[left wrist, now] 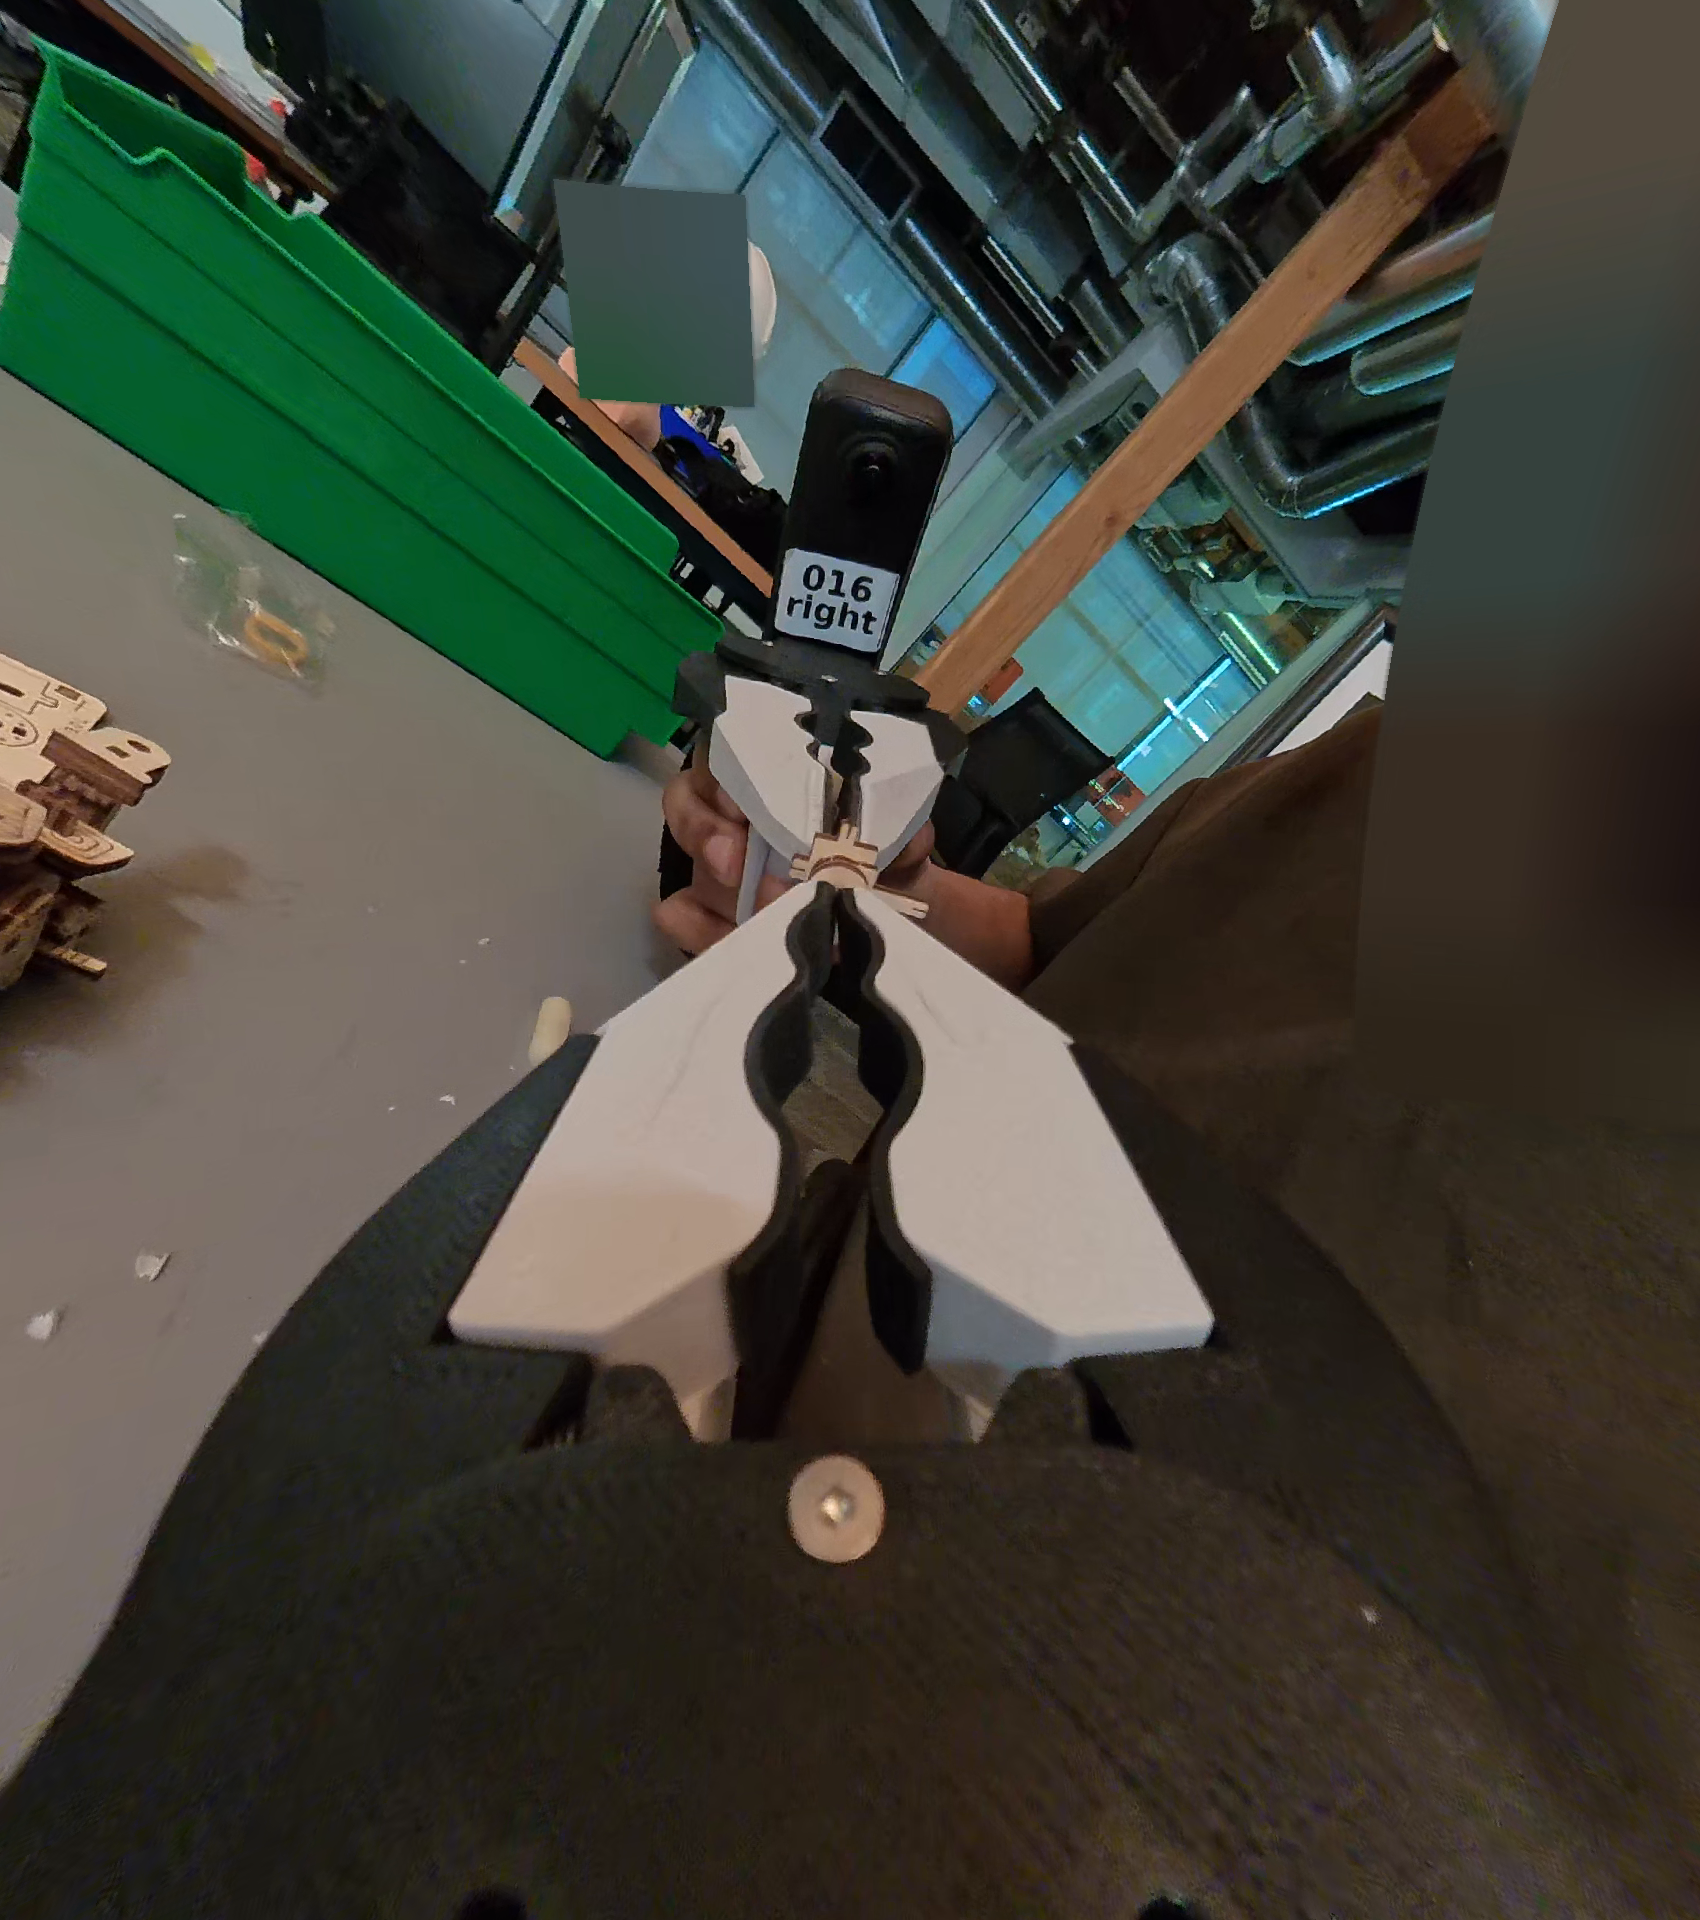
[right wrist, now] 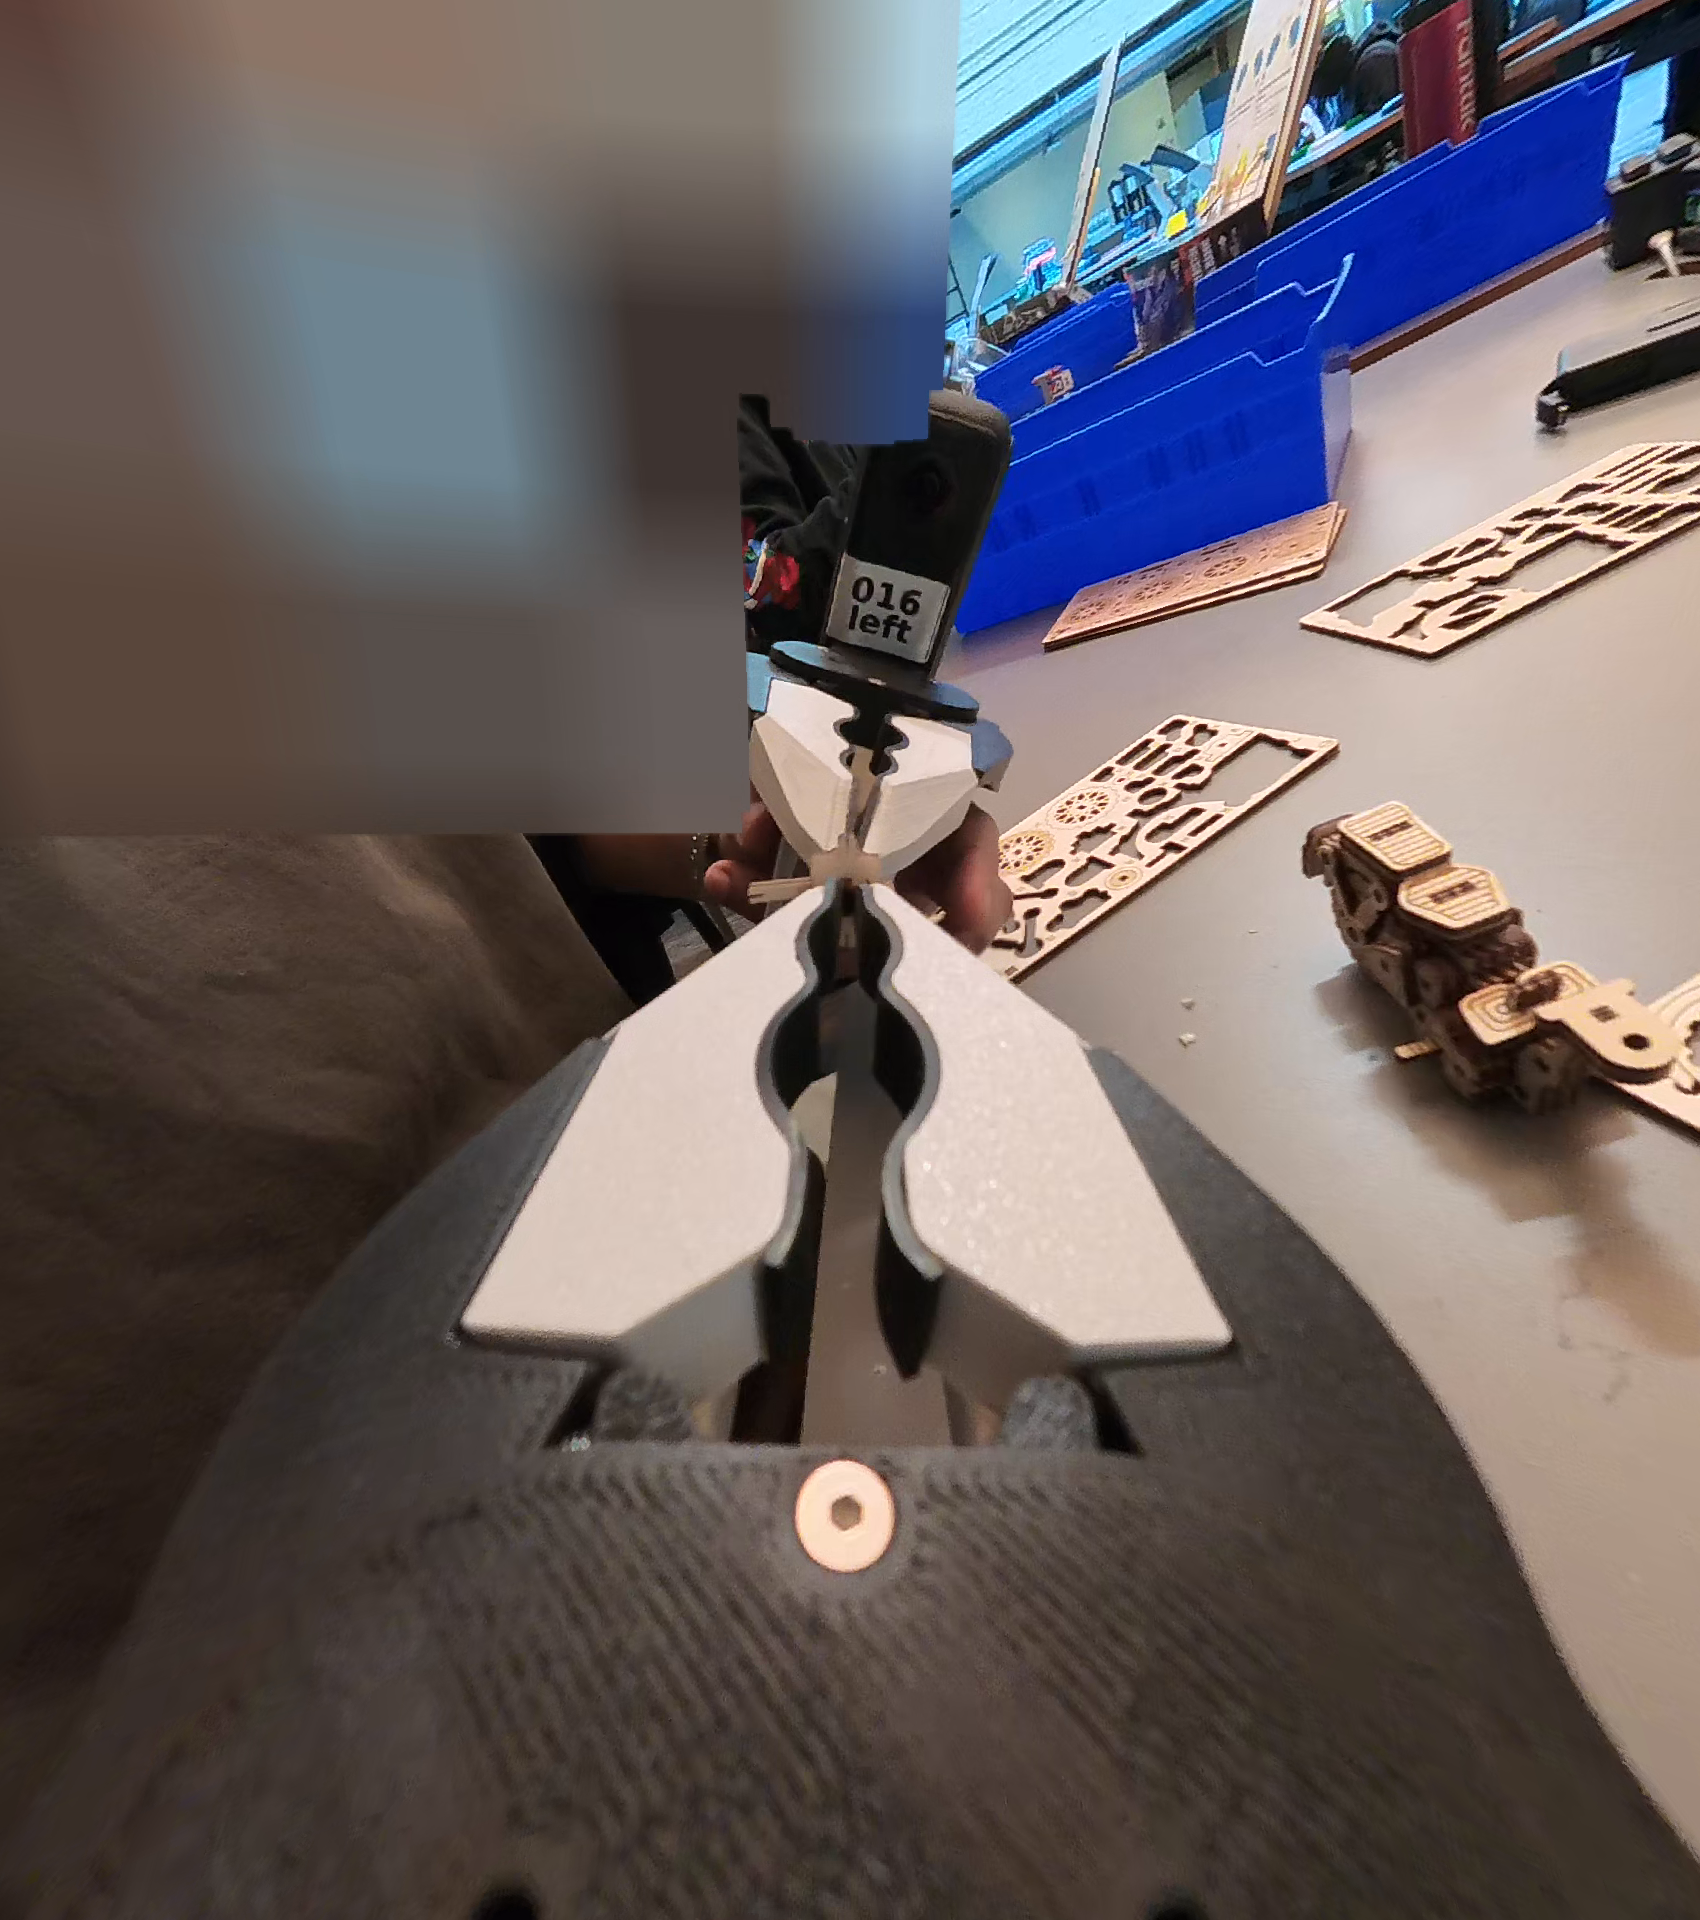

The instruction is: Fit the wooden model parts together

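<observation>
— Wooden model parts: where do you have them?

— Pinched at my tips, in the air above the grey table. My left claw is narrowed onto a small pale wooden piece, and my right claw meets it nose to nose, clamped on the part too. How the two pieces join I cannot tell.

— And the rest?

— Off my right claw's right side lies the half-built wooden model on the table, with cut-out sheets beyond it. A green bin stands far left of my left claw.
</observation>
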`<state>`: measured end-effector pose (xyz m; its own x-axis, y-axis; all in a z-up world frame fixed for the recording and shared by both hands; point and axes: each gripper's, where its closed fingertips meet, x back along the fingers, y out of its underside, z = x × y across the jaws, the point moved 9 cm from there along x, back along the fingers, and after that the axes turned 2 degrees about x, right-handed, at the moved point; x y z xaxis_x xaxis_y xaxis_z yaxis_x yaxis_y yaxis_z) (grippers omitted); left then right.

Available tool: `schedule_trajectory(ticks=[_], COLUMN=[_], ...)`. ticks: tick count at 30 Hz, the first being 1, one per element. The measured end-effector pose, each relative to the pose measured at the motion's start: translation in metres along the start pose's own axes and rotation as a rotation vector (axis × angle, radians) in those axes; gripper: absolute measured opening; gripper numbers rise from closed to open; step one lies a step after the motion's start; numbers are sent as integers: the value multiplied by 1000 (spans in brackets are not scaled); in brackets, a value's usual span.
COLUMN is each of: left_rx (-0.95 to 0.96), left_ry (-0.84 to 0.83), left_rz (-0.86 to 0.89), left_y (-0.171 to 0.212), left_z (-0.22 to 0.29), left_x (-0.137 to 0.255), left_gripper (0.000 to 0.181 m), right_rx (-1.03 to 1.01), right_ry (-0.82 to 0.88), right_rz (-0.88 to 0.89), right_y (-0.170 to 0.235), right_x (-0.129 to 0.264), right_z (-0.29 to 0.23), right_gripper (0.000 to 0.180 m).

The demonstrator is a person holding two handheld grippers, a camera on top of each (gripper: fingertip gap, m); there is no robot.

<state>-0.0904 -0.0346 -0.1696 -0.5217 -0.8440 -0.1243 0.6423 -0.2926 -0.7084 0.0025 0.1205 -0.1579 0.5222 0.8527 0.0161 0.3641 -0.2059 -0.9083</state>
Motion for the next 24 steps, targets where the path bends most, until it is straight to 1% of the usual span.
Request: schedule_trajectory(ticks=[6,10,13,15,16,17,18,21,24], left_rx=[-4,-40,-29,-27,-32,-34,-43,-55,-55], left_ry=[7,11,-12,-4,0,0,0,-10,-17], left_rz=[-13,-46,-39,-33,-34,-44,-56,-68,-33], left_y=[0,-8,-9,-9,-9,-9,-8,-6,-9], left_z=[-1,1,-2,-1,0,1,2,3,3], left_x=[0,0,3,3,3,1,0,-1,2], left_gripper=[0,0,17,15,18,27,29,27,20], right_rx=[4,23,19,18,17,22,31,24,29], right_ry=[-3,0,-18,-21,-19,-8,3,-2,2], right_rz=[-16,-4,14,17,22,21,17,20,29], right_y=[0,-4,-6,-5,-6,-6,-6,-6,-7], right_x=[0,0,-1,-3,-2,-2,-2,-3,-2], right_z=[0,0,-2,-2,-2,-1,-1,-1,-1], right_gripper=[0,0,0,0,0,0,0,0,0])
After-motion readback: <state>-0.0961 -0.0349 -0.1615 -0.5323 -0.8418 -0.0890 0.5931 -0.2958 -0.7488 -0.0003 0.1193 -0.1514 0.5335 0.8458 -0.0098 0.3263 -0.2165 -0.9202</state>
